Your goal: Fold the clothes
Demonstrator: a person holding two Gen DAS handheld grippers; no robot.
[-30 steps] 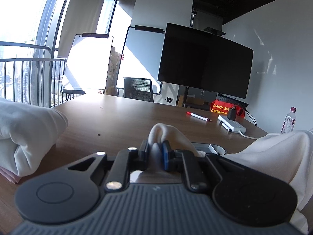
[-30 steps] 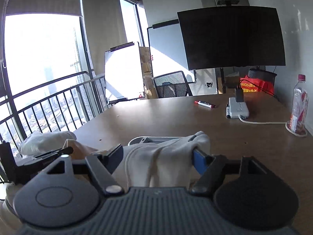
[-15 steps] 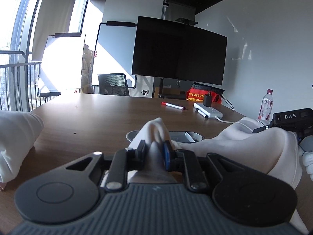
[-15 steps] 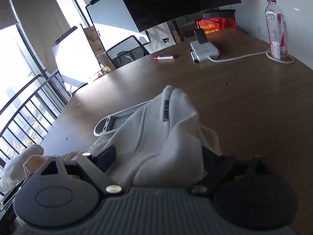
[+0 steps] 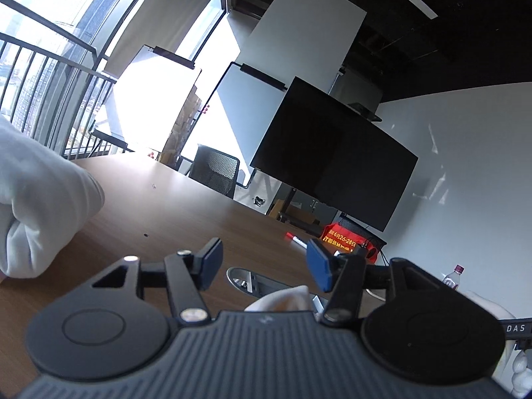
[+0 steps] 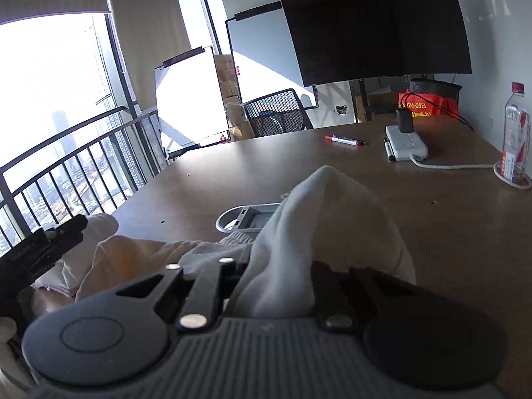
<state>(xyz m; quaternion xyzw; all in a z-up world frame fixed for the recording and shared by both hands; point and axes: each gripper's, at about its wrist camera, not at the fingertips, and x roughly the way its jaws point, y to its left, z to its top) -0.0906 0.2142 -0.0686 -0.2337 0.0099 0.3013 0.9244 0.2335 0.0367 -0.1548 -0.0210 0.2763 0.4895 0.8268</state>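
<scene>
Garment: a white sweatshirt [image 6: 335, 232] lies heaped on the brown table [image 6: 449, 232], one fold peaking in front of the right gripper and the rest spreading left over the table's cable box [image 6: 249, 217].
Right gripper [image 6: 276, 282]: jaws clamped on the sweatshirt; the cloth fills the gap and hides the blue pads.
Left gripper [image 5: 264, 264]: jaws wide apart, both blue pads bare; only a small tip of the white cloth [image 5: 286, 299] shows below and between them, not touching either pad.
Left pose: the view is rolled, so the table slopes down to the right, and the gripper sits above the table.
Right pose: level and low over the table, pointing at the wall screen [image 6: 375, 30].
Other cloth: a white bundle [image 5: 36, 206] rests at the table's left edge.
</scene>
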